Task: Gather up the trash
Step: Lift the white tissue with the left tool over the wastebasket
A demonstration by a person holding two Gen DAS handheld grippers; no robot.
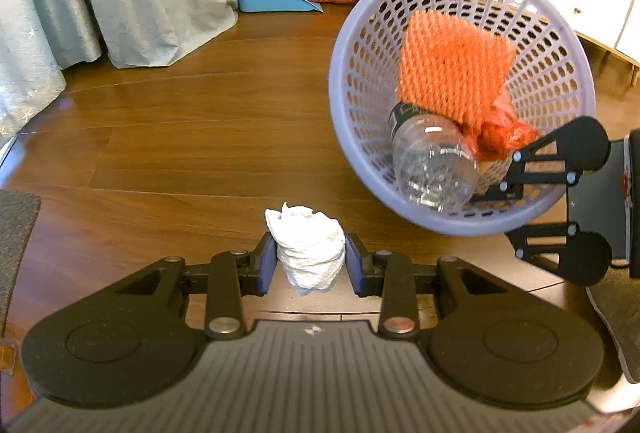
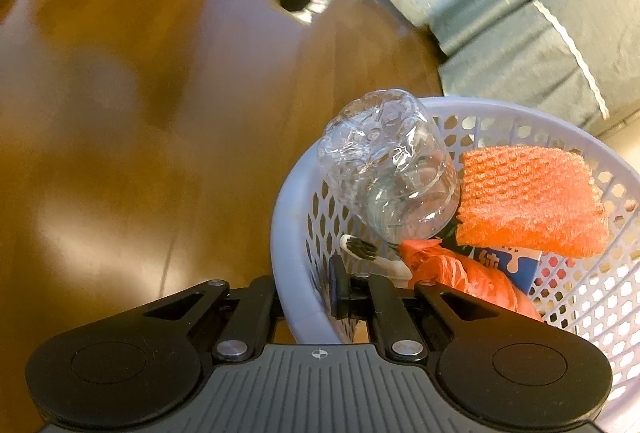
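Two grippers at work. Left gripper (image 1: 310,265) is clamped on a crumpled white tissue wad (image 1: 308,247), held above the wood floor (image 1: 160,137). Lavender basket (image 1: 348,45) lies ahead and to its right, mouth tilted toward it, already holding a clear bottle (image 1: 434,163) and orange foam net (image 1: 452,69). Right gripper (image 2: 308,293) pinches the basket's near rim. Likely next: carry the wad rightward and forward over the rim.
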